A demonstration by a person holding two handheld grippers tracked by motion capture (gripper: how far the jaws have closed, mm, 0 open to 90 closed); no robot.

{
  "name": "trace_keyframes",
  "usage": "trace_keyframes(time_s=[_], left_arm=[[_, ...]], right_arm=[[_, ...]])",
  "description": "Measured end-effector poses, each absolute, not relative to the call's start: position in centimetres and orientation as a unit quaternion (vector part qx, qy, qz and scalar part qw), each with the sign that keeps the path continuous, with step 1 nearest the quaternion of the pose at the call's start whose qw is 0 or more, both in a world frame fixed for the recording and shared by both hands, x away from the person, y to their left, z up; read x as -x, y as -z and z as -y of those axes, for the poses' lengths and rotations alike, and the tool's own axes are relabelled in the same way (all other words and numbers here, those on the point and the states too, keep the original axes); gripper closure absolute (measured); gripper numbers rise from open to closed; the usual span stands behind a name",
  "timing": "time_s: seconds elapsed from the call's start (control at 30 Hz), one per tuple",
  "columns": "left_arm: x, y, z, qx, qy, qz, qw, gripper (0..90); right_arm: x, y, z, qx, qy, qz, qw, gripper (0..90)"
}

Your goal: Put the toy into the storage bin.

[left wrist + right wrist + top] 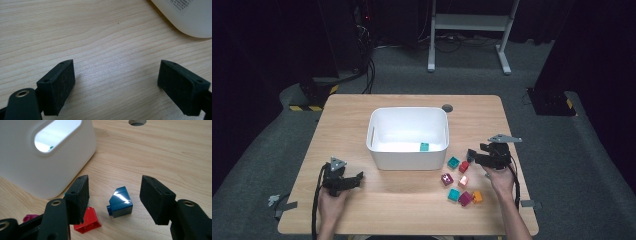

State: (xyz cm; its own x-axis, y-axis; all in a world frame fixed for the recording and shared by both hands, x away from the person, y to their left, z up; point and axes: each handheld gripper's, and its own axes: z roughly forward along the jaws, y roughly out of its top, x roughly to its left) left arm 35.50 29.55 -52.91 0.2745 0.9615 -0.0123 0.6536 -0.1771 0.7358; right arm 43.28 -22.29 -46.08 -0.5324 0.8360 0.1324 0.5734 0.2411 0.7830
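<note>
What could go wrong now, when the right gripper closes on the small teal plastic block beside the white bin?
The teal plastic block lies turned at an angle between the open right gripper pads, so it may twist or slip out. The red plastic block sits close under the left pad and could be pushed or pinched.

1. Lab or test room w/ dark curtained walls, grey carpet floor (412, 80).
2. Lone wooden table (342, 115); white metal stand (472, 22) behind.
3. Cables (369, 65), hazard-striped bases (309, 106) (black-yellow tape) at edges.

High view looks down over the table (362, 210); claw views skim it close.
</note>
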Motion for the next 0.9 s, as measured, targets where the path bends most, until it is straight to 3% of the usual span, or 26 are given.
trace_keyframes(time_s=[0.9], left_arm=[[-35.5,52.9,-29.6,-0.730,-0.238,-0.553,0.324,14.5]], right_arm=[[-45.0,49.5,21.4,-0.481,-0.364,-0.782,0.153,43.7]])
